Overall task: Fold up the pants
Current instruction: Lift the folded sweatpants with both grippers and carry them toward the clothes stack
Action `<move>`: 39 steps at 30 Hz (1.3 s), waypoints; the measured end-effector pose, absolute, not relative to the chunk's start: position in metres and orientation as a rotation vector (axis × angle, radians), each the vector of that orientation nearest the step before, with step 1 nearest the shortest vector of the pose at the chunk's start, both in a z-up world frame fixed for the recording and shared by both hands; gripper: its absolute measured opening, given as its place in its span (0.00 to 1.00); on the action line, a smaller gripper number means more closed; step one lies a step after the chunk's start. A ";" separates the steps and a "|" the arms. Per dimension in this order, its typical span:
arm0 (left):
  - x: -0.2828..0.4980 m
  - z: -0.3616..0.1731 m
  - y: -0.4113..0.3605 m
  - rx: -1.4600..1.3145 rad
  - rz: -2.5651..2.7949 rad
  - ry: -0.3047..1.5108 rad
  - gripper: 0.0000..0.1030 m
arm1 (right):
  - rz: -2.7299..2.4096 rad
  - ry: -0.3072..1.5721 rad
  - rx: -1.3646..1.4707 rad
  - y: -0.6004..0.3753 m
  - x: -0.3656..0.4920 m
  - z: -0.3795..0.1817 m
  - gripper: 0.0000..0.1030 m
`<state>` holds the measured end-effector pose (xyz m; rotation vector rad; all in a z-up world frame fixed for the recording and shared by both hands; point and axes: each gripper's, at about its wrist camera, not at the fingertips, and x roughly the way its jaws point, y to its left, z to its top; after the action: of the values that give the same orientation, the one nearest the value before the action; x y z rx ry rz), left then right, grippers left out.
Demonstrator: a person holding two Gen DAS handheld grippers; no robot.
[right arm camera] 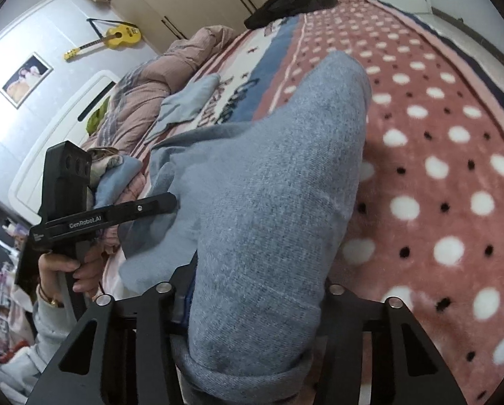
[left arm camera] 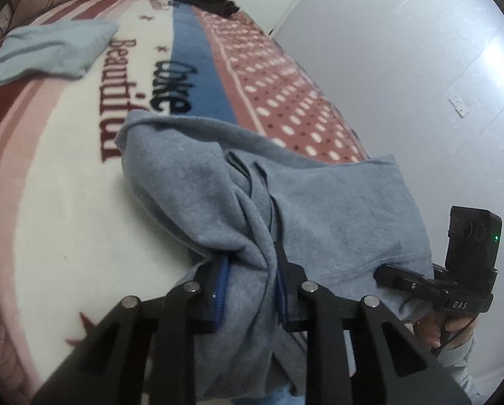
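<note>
Grey-blue pants (left arm camera: 319, 209) lie bunched on the bed's patterned blanket (left arm camera: 66, 209), near its edge. Left gripper (left arm camera: 252, 290) has its jaws clenched on a thick fold of the fabric, cloth spilling over both blue-padded fingers (left arm camera: 220, 287). Right gripper (right arm camera: 252, 303) likewise grasps a rolled part of the pants, which drape over it. A folded light-blue garment (left arm camera: 49, 50) rests well apart, further up the bed.
</note>
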<state>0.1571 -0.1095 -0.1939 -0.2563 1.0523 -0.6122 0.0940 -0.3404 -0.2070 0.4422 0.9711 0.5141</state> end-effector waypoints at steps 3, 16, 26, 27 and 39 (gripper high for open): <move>0.148 -0.176 -0.109 -0.249 -0.648 1.015 0.16 | 0.495 0.950 0.412 -0.334 0.091 -0.189 0.39; 0.125 -0.064 -0.048 -0.231 -0.600 0.807 0.15 | 0.551 0.768 0.360 -0.295 0.072 -0.081 0.38; 0.108 0.011 0.083 -0.203 -0.382 0.709 0.14 | 0.757 0.693 0.343 -0.172 0.102 -0.017 0.38; 0.108 0.015 0.100 -0.205 -0.353 0.707 0.14 | 0.777 0.694 0.343 -0.157 0.106 -0.014 0.38; 0.131 -0.035 0.245 -0.254 -0.147 0.767 0.14 | 0.924 0.812 0.293 0.023 0.160 -0.034 0.38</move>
<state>0.1312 0.2451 -0.0345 -0.2539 0.7671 -0.1473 0.1600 0.0227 -0.0336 0.2926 0.8119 0.9236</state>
